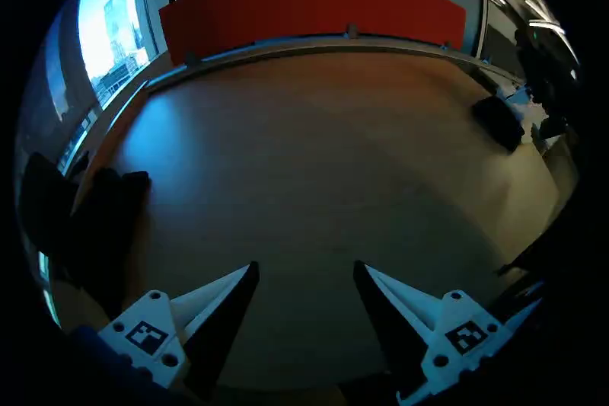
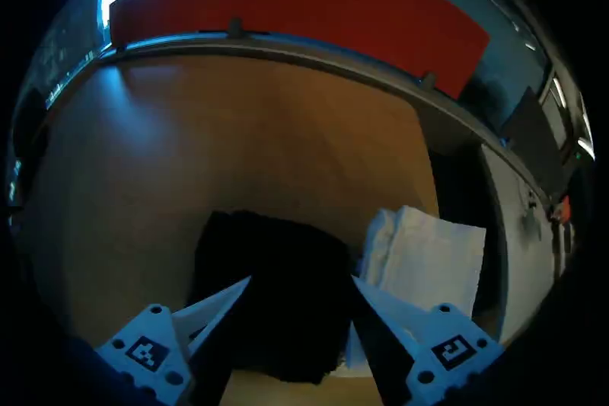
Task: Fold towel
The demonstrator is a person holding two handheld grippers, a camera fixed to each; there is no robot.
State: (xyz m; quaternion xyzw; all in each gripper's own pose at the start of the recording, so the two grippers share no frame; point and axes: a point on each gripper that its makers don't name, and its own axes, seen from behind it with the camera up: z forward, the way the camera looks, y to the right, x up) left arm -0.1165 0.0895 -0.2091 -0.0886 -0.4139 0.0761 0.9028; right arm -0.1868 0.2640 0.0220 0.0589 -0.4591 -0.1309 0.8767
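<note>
A bare wooden table point(image 1: 304, 162) stretches to a red partition point(image 1: 312, 6) along its far edge, with a bright window point(image 1: 114, 33) off to one side. The left gripper point(image 1: 304, 267) hovers over open tabletop, its two white fingers spread wide with nothing between them. A dark heap point(image 1: 106, 215), too dim to identify, lies off to one side of it. In the right gripper view, the right gripper point(image 2: 301, 280) is also wide open and empty, poised directly above a dark towel point(image 2: 274, 254) lying flat near the table's near edge. A stack of white folded towels point(image 2: 426, 261) sits just beside it. The fold appears not yet begun. This looks like the approach. Next, each gripper likely needs to find a corner or edge of the dark towel and pinch it.
</note>
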